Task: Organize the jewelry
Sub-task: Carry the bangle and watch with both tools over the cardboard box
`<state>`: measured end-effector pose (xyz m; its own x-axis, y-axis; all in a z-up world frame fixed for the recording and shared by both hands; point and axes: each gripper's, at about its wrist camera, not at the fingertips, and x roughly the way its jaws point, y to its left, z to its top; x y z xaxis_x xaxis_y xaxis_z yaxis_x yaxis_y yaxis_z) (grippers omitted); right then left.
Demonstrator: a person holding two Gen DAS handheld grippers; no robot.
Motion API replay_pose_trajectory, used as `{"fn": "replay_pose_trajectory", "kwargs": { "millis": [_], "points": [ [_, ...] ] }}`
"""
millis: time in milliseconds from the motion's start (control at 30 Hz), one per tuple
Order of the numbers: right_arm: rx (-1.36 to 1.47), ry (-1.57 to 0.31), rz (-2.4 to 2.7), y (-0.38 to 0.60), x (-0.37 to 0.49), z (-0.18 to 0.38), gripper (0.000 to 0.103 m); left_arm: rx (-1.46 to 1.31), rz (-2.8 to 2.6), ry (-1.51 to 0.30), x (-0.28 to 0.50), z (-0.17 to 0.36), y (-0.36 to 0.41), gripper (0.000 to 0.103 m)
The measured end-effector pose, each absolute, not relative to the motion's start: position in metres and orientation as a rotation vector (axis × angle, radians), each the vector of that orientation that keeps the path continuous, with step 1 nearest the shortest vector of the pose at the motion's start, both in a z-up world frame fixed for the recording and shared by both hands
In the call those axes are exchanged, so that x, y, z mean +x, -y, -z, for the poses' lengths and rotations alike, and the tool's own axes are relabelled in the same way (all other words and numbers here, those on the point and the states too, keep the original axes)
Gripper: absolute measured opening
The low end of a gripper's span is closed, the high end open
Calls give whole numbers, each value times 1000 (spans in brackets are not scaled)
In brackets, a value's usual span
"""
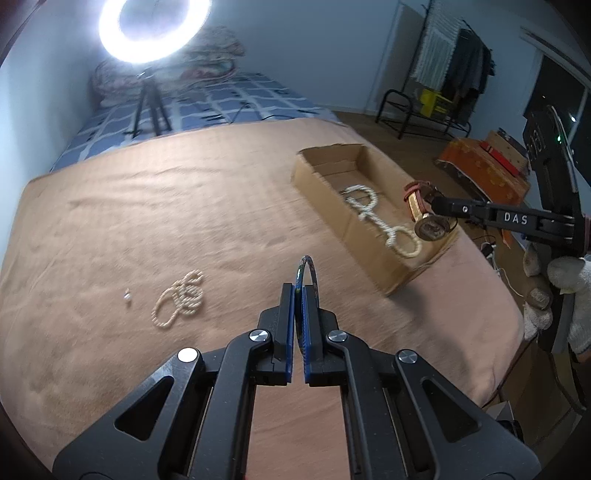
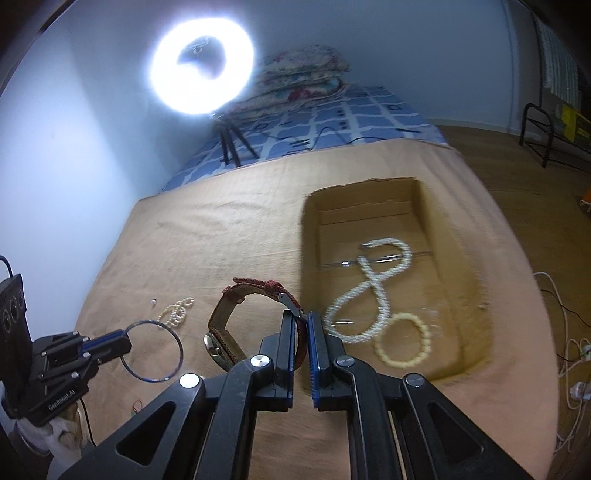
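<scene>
My left gripper (image 1: pixel 299 291) is shut on a thin dark bangle (image 1: pixel 309 267), held above the tan blanket; the bangle also shows in the right wrist view (image 2: pixel 153 350). My right gripper (image 2: pixel 302 317) is shut on the red-brown strap of a wristwatch (image 2: pixel 229 332), held beside the left wall of the cardboard box (image 2: pixel 476 295). The watch also shows in the left wrist view (image 1: pixel 421 212), over the box's (image 1: pixel 321 184) near right end. In the box lie a pearl necklace (image 2: pixel 373 288) and a cream bead bracelet (image 2: pixel 402 341). Another pearl strand (image 1: pixel 181 299) and a small earring (image 1: pixel 127 295) lie on the blanket.
A ring light on a tripod (image 1: pixel 151 29) stands on the blue checked bedding behind the blanket. Folded quilts (image 2: pixel 303 74) are stacked at the wall. The blanket's right edge (image 1: pixel 509 295) drops to a wooden floor with cables, a clothes rack (image 1: pixel 443 74) and boxes.
</scene>
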<state>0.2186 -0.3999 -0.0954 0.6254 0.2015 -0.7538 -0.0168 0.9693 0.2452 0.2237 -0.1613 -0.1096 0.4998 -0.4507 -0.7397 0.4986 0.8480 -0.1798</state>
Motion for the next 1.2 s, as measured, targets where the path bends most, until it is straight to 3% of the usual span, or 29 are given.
{"fn": "replay_pose_trajectory", "kwargs": {
  "millis": [533,1200],
  "points": [
    [232,-885,9,481,194,102,4,80,682,-821,259,85,251,1],
    [173,-925,42,490,224,135,4,23,719,-885,337,113,343,1]
  ]
}}
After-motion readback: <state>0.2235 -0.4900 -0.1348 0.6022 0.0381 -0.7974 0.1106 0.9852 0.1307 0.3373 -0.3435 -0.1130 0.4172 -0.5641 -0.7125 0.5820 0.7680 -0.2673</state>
